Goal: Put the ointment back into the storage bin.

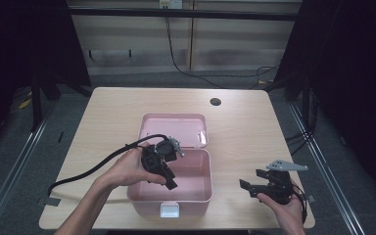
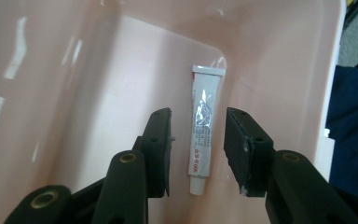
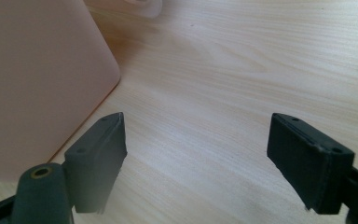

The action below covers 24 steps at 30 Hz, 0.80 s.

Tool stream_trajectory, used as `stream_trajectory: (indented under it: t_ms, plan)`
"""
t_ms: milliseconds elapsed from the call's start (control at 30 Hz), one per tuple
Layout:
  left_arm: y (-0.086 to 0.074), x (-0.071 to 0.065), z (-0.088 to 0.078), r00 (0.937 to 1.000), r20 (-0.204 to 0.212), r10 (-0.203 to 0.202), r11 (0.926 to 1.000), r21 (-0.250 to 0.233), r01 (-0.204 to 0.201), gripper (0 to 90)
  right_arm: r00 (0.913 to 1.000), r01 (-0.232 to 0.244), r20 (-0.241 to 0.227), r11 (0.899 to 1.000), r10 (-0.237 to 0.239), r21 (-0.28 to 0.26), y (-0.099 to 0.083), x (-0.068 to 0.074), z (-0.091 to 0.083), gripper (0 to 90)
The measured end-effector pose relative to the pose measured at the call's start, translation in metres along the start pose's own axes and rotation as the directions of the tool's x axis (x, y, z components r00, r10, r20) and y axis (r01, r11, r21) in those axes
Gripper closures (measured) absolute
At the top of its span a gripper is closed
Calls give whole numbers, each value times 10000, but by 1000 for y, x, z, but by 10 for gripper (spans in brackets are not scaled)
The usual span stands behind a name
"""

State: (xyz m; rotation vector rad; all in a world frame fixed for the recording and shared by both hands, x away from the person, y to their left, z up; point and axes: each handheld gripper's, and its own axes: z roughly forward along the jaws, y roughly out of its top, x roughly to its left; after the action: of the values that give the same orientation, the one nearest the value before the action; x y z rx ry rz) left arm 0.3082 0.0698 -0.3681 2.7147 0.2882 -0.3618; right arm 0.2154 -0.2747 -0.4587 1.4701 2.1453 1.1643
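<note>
A pink plastic box [image 1: 196, 193] stands open on the wooden table, its lid [image 1: 174, 129] folded back behind it. My left gripper [image 1: 169, 182] reaches down into the box from its left side. In the left gripper view a small white tube [image 2: 204, 126] with red print lies on the box floor [image 2: 102, 107], and my left gripper [image 2: 198, 147] is open with one jaw on each side of the tube, apart from it. My right gripper [image 1: 249, 186] hovers open over bare table to the right of the box, nothing between its jaws [image 3: 193, 158].
The box wall [image 3: 32, 79] stands close to the left of my right gripper. A white latch [image 1: 170, 210] sits on the box front near the table's front edge. A round cable hole [image 1: 215, 102] lies at the back of the table [image 1: 245, 127]. Cables trail from both grippers.
</note>
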Motion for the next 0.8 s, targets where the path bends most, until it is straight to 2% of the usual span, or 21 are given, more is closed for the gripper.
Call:
stream_trajectory:
  t_ms: [367, 500, 700, 800]
  plan:
    - [-7, -5, -21, 9995, -284, 156, 9994, -301, -165, 604, 10000, 14, 0, 10000, -14, -9, 0, 0, 0, 195]
    - [-10, -7, -29, 9987, -479, 193, 9981, -581, -220, 575, 10000, 10, -3, 10000, -10, -8, 0, 0, 0, 195]
    - [-15, -11, -38, 9980, -474, 411, 9967, -677, -443, 495, 10000, -1, -15, 10000, 1, -9, 0, 0, 0, 194]
    - [-18, -13, -43, 9980, -531, 348, 9960, -808, -390, 461, 10000, -5, -11, 10000, 5, -2, 0, 0, 0, 194]
